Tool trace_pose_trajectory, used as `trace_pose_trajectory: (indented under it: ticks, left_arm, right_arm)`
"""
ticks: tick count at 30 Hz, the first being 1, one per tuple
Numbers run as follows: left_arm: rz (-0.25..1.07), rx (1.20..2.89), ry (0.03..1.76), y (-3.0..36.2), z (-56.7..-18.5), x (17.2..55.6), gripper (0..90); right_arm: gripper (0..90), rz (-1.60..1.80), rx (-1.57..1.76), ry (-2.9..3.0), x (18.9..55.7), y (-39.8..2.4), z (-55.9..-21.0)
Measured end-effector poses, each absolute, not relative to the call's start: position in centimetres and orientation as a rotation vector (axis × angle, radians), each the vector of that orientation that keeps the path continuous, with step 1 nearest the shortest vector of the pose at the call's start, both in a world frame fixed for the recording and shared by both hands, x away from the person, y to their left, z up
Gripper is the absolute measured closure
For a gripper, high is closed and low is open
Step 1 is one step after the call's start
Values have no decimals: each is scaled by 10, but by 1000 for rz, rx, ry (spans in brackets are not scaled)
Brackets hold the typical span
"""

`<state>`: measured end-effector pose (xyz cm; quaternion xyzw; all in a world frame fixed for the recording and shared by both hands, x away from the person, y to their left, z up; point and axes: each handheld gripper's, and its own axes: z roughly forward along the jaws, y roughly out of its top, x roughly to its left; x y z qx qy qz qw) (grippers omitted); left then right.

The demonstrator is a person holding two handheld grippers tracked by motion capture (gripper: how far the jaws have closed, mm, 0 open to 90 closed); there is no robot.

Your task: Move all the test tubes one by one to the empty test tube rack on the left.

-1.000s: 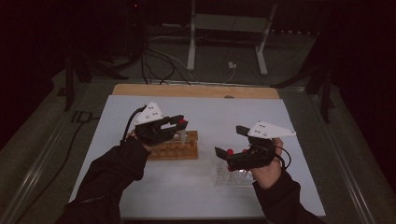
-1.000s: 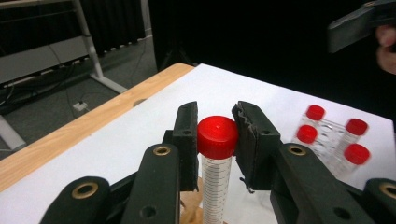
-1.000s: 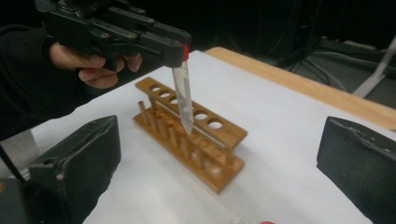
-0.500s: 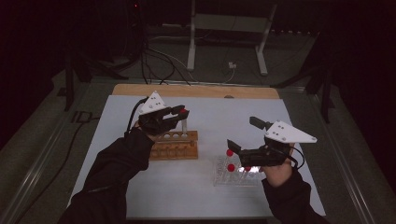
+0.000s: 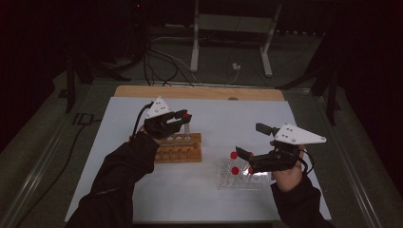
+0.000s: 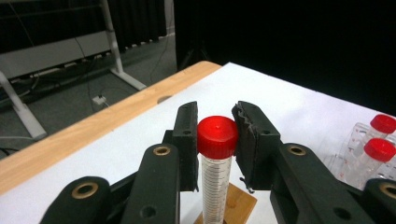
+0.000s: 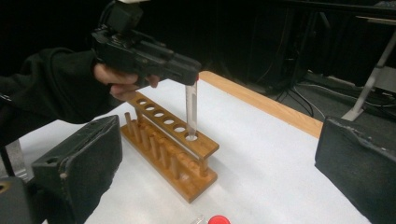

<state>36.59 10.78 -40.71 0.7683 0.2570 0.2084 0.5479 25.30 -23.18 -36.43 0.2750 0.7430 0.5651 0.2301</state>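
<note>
In the high view, the left tool (image 5: 182, 117) is held above the far end of a wooden rack (image 5: 178, 147), its jaws set about the red cap of a tube (image 5: 187, 124) that hangs straight below them. The tube is kept upright, probably so that it can pass through a hole in the rack. The right tool (image 5: 253, 143) hovers with its jaws wide apart and nothing between them, just beyond a clear rack (image 5: 242, 175) in which two red-capped tubes (image 5: 234, 163) stand. It is held close over that rack, apparently so that one of them can be reached. Both racks rest on the white desk (image 5: 214, 118).

In the left gripper view, the red cap (image 6: 217, 136) is seen between the two black jaws. The left jaw lies against it and the right jaw touches its edge, so the left tool is judged to be clenched on the tube by its cap. The graduated tube (image 6: 216, 186) runs down from the jaws toward the wooden rack below. The clear rack with its capped tubes (image 6: 380, 142) is seen well off to the right of the jaws.

In the right gripper view, the right tool's own jaws stand far apart at either side, released. Ahead between them lies the wooden rack (image 7: 170, 140), and the tube's lower tip (image 7: 191, 109) sits in the end hole nearest the desk's wooden edge, directly under the left tool (image 7: 182, 70). The other holes are empty.
</note>
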Motion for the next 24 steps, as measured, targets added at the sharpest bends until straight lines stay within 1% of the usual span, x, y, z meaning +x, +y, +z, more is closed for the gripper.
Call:
trace_pose_trajectory:
  ticks: [12, 24]
  left_arm:
    - [453, 1815, 646, 106, -436, 367, 720]
    - [470, 1819, 657, 105, -451, 365, 720]
  right_arm:
    - [0, 1542, 807, 2008, 245, -236, -369]
    - [0, 1532, 834, 2025, 242, -241, -381]
